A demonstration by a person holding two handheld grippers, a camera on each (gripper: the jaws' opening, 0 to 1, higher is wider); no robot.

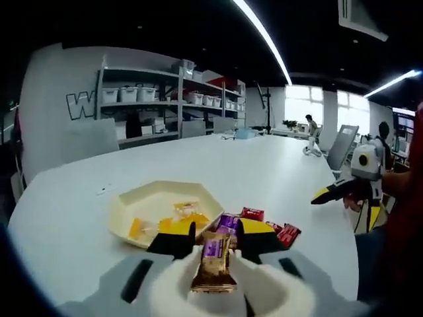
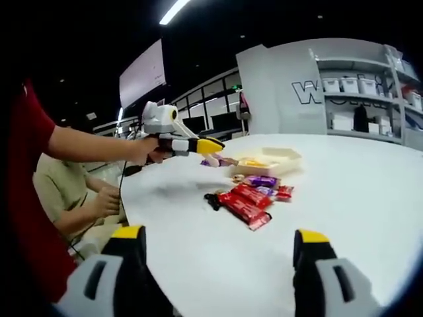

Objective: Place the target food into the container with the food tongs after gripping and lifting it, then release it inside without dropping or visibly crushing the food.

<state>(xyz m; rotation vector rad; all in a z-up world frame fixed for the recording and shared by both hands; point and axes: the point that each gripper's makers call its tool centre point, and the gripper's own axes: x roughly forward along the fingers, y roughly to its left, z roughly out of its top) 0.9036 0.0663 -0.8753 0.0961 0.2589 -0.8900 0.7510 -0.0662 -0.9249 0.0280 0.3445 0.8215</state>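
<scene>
Currently your left gripper (image 1: 215, 246) is clamped on a brown-and-purple wrapped candy bar (image 1: 214, 264), held above the white table (image 1: 264, 172) just short of the cream hexagonal plastic tray (image 1: 132, 198). Yellow wrapped sweets (image 1: 186, 214) lie inside that tray. Red and purple wrapped bars (image 2: 250, 195) lie beside it. Your right gripper (image 2: 218, 247) stands with jaws wide apart, holding nothing.

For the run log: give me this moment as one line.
left gripper: shut on candy bar, above table | right gripper: open, holding nothing | tray: holds some sweets | wrapped candy pile beside tray
</scene>
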